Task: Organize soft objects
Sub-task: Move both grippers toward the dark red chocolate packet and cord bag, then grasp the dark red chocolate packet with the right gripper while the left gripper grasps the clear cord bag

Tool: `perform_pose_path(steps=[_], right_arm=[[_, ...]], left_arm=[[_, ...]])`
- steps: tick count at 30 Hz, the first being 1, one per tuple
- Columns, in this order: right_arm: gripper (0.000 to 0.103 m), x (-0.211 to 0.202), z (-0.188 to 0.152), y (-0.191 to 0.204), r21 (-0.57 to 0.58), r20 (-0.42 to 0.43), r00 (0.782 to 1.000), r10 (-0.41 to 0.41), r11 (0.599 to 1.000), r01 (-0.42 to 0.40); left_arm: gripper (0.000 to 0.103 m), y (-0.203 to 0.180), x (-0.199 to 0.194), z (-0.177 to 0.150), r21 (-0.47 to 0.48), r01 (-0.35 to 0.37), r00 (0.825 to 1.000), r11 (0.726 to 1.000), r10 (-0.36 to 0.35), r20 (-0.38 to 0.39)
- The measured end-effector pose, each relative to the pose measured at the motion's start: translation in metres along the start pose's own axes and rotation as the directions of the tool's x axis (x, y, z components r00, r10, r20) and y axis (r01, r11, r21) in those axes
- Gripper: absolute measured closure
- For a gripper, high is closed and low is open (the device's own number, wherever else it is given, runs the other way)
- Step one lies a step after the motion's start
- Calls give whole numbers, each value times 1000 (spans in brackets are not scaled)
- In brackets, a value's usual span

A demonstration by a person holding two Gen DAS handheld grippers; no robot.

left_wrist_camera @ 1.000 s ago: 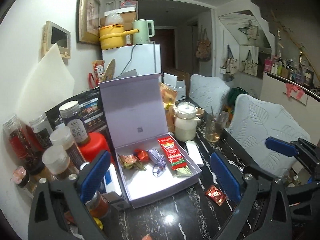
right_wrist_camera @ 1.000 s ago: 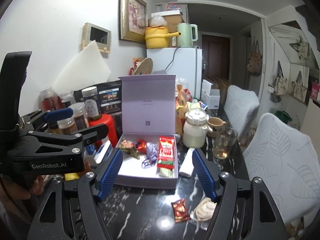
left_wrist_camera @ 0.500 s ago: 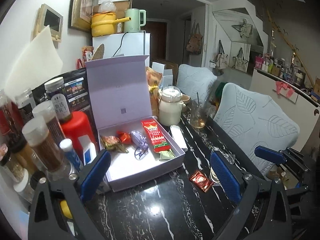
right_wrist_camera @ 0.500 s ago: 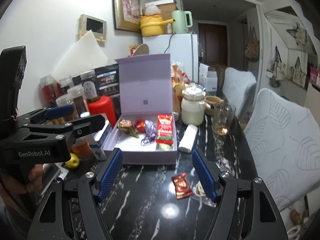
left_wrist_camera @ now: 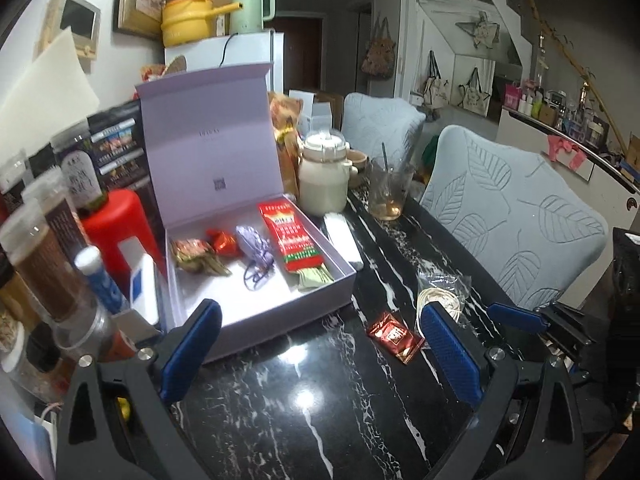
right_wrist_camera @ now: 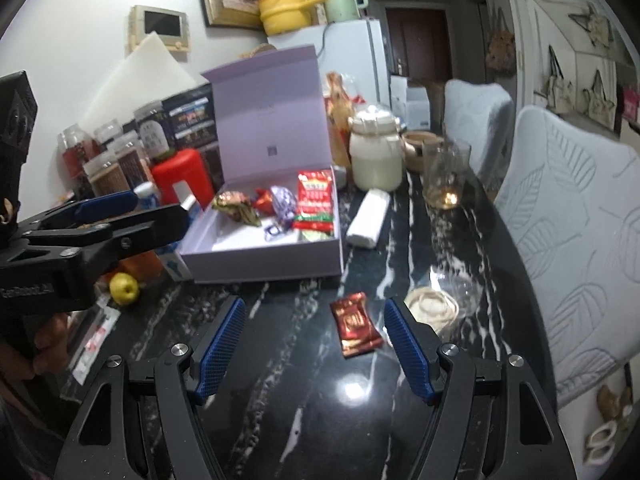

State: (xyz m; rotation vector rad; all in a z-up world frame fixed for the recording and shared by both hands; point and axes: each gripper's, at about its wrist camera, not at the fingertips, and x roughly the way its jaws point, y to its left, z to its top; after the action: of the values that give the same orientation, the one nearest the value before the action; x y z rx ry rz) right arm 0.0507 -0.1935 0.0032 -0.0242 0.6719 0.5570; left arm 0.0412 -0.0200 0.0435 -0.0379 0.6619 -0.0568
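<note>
An open lilac box (left_wrist_camera: 320, 300) (right_wrist_camera: 260, 260) sits on the black marble table with its lid up. Inside lie a long red packet (left_wrist_camera: 290, 238) (right_wrist_camera: 316, 194), a purple pouch (left_wrist_camera: 252, 242) (right_wrist_camera: 282, 204), a small red sachet (left_wrist_camera: 222, 240) and a crumpled gold wrapper (left_wrist_camera: 196, 254) (right_wrist_camera: 236, 204). A dark red sachet (left_wrist_camera: 394, 336) (right_wrist_camera: 356, 324) lies on the table in front of the box. A coiled cream cord in clear wrap (left_wrist_camera: 438, 298) (right_wrist_camera: 432, 308) lies right of it. My left gripper (left_wrist_camera: 320, 354) is open and empty. My right gripper (right_wrist_camera: 316, 354) is open and empty, just before the sachet.
Spice jars (left_wrist_camera: 36, 256) and a red canister (left_wrist_camera: 114, 220) crowd the left edge. A white pot (left_wrist_camera: 324, 180), a glass (left_wrist_camera: 390, 194) and a white roll (left_wrist_camera: 344, 240) stand behind the box. A yellow fruit (right_wrist_camera: 124, 288) lies left. Padded chairs (left_wrist_camera: 516, 216) line the right side.
Both grippers have pulled back and tilted down, so more of the table front shows. The dark red sachet and the cord now sit closer between the right gripper's fingers. Both stay open.
</note>
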Motion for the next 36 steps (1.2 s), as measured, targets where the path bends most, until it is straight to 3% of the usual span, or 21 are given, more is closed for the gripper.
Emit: perform_pose_path(steps=[7,11,15,24,29,32,33,36], right_arm=[[31,32,-7,-17,6,-66,998,-3,1000,4],[36,53,-7,-23,3,-107,994,2,1000,-2],[43,78,-10,-28,5,-167,986,16,1000,-16],[47,123,-13,-30,-45,-254,967,-17,999,6],[59,137,-16,-30,-73,-298,954,-41,997,21],[62,135,-20,-24,-112,-286,956,-59,993,28],[71,136,-21,-22,-123,-279,958,-66,992,32],[76,135,-23,-20,-127,-265,962,-72,991,39]], left_arm=[[2,-2,33,-9,-20,15,997,1000,-17,-72],[2,4,49,-11,-56,15,995,998,-20,-97],[2,10,65,-13,-73,5,992,997,-14,-126],[2,30,93,-19,-143,-5,982,990,-23,-190],[2,30,96,-17,-132,-24,983,991,0,-185],[2,31,98,-16,-139,-30,982,990,3,-189],[2,31,98,-16,-141,-31,982,990,4,-191],[2,28,96,-15,-132,-45,981,990,20,-191]])
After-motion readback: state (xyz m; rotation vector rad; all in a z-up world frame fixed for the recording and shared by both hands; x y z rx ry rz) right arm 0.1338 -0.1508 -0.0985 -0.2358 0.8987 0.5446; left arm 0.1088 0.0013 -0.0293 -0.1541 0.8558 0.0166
